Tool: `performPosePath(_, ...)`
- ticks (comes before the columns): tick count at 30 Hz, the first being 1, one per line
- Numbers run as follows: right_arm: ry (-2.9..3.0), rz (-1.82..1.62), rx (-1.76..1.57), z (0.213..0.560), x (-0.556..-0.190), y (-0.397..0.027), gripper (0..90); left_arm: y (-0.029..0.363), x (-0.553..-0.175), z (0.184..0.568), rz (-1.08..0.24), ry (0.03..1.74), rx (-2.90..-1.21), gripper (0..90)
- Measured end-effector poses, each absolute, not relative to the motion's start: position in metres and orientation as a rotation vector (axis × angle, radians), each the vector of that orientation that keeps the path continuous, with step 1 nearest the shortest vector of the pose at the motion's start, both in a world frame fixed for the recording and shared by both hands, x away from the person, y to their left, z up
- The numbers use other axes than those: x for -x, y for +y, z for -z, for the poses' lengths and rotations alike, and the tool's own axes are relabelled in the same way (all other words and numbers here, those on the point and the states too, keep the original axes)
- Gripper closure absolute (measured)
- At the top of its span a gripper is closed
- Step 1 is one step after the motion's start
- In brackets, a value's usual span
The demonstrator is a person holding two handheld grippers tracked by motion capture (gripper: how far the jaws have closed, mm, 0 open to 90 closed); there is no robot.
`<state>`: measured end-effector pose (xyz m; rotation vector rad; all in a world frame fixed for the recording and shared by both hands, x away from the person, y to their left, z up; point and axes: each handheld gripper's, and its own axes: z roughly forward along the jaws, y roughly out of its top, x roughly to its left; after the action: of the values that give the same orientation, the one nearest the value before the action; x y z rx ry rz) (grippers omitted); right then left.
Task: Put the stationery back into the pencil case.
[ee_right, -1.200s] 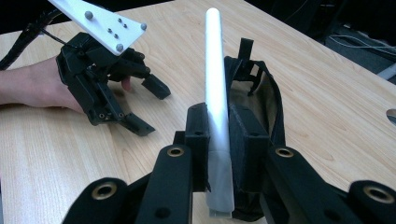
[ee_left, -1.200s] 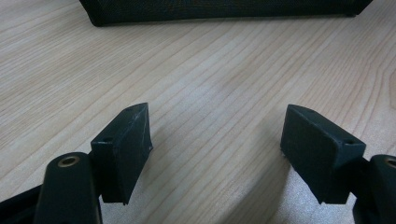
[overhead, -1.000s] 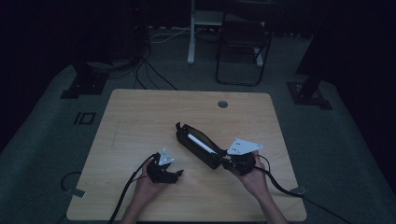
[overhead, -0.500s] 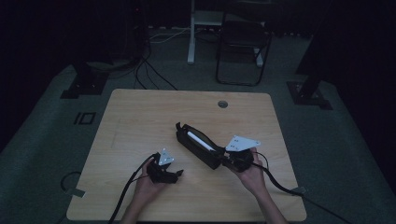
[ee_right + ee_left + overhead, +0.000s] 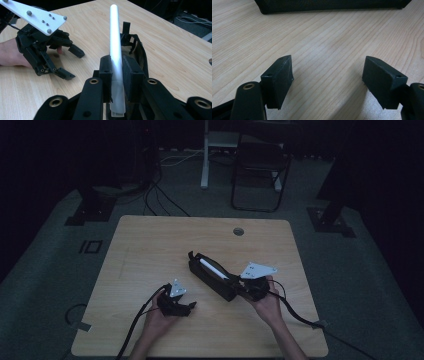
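Note:
A long black pouch (image 5: 210,276) lies open on the wooden table (image 5: 150,245), running from the middle toward the front right. My right gripper (image 5: 240,282) is shut on a white tube (image 5: 116,50) and holds it lengthwise over the pouch's open mouth (image 5: 136,52); the white tube (image 5: 212,268) shows as a pale bar over the pouch in the high view. My left gripper (image 5: 187,307) rests low on the table in front of the pouch, open, with nothing between its jaws. In the left gripper view the pouch's black side (image 5: 332,5) lies across the top.
A round cable hole (image 5: 238,231) sits near the table's far edge. Cables trail from both grippers off the front of the table. A dark chair (image 5: 260,175) and stand bases are on the floor beyond the table.

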<state>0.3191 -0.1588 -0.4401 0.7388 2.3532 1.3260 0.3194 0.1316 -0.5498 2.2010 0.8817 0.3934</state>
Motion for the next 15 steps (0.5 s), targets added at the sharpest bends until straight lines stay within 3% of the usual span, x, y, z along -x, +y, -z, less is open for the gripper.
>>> performPosePath(15, 2.347, -1.345, -0.742, 0.4413, -0.3262, -0.1576, 78.8, 0.1314, -0.3197, 0.5498, -0.394, 0.884, -2.200, 25.0)
